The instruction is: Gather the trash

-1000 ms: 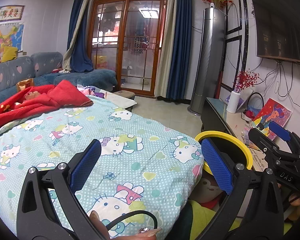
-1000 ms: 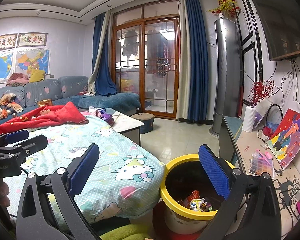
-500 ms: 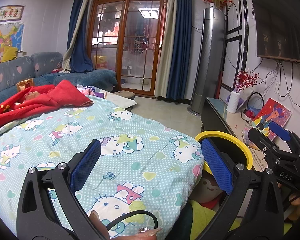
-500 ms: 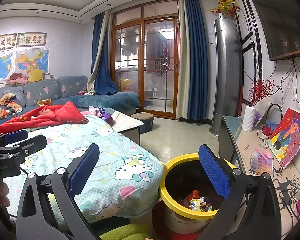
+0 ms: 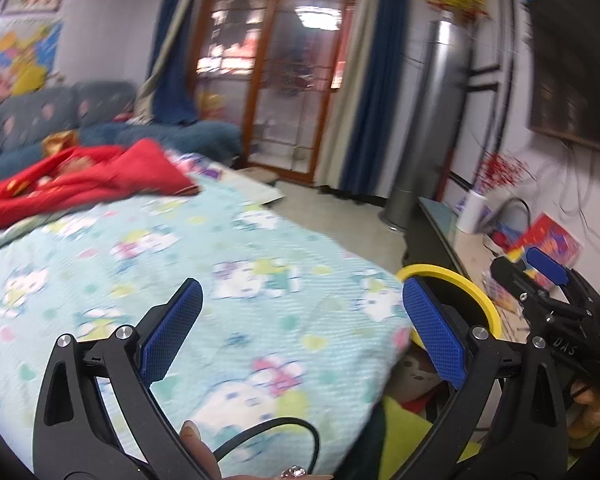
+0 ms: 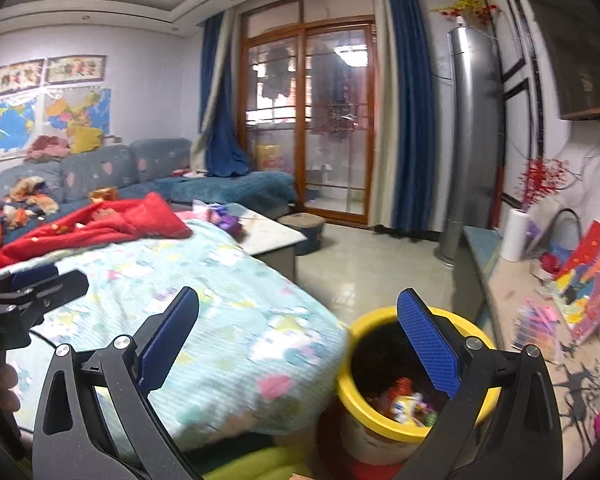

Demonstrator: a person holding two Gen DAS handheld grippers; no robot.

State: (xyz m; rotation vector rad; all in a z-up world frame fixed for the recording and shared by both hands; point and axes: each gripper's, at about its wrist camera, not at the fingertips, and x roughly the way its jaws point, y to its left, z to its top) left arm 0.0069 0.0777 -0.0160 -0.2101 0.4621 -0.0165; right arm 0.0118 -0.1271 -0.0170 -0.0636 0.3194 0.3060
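Tongs (image 5: 300,328) now blurred, swung off yellow bin (image 6: 384,412)

The left gripper (image 5: 302,332) wore matt black plastic arms and rough, textured blue pads (image 5: 434,340) — bright metal screws showing. The bin (image 6: 384,428) looked glossy yellow plastic; the quilt (image 6: 227,320), soft printed cloth — lower left.

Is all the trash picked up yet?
Some is: wrappers already lie inside the yellow bin. Nothing is in hand; the left gripper and right gripper are both open. I see no loose trash on the blanket, though the pictures are blurry.
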